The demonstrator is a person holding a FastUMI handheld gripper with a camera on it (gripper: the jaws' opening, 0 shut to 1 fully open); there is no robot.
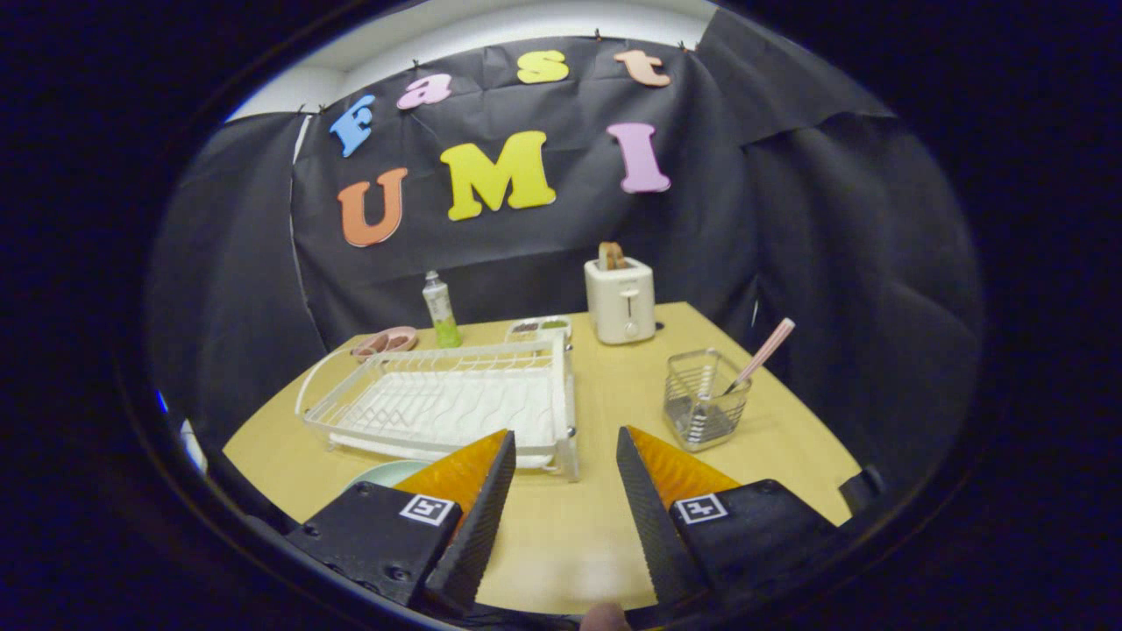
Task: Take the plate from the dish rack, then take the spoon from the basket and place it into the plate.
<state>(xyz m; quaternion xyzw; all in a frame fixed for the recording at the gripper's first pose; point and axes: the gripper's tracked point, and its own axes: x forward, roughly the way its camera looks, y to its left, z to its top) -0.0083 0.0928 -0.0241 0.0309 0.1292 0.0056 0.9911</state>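
One spoon (761, 356) beyond open-fingered gripper (565, 447)

A: What colour is the table (631, 386) ahead of the fingers?

B: Pale yellow wood tone. The dish rack (447, 399) just beyond the left finger is white, its tray ribbed in a wavy pattern.

A: And the plate (383, 474) beside that finger?

B: Pale mint green. Beyond the right finger, the basket (704, 399) is silvery wire, and the spoon (764, 349) in it has a pink handle.

A: Farther back?

B: A cream toaster (621, 301), a bottle (442, 309) white above and green below, a pink dish (386, 341).
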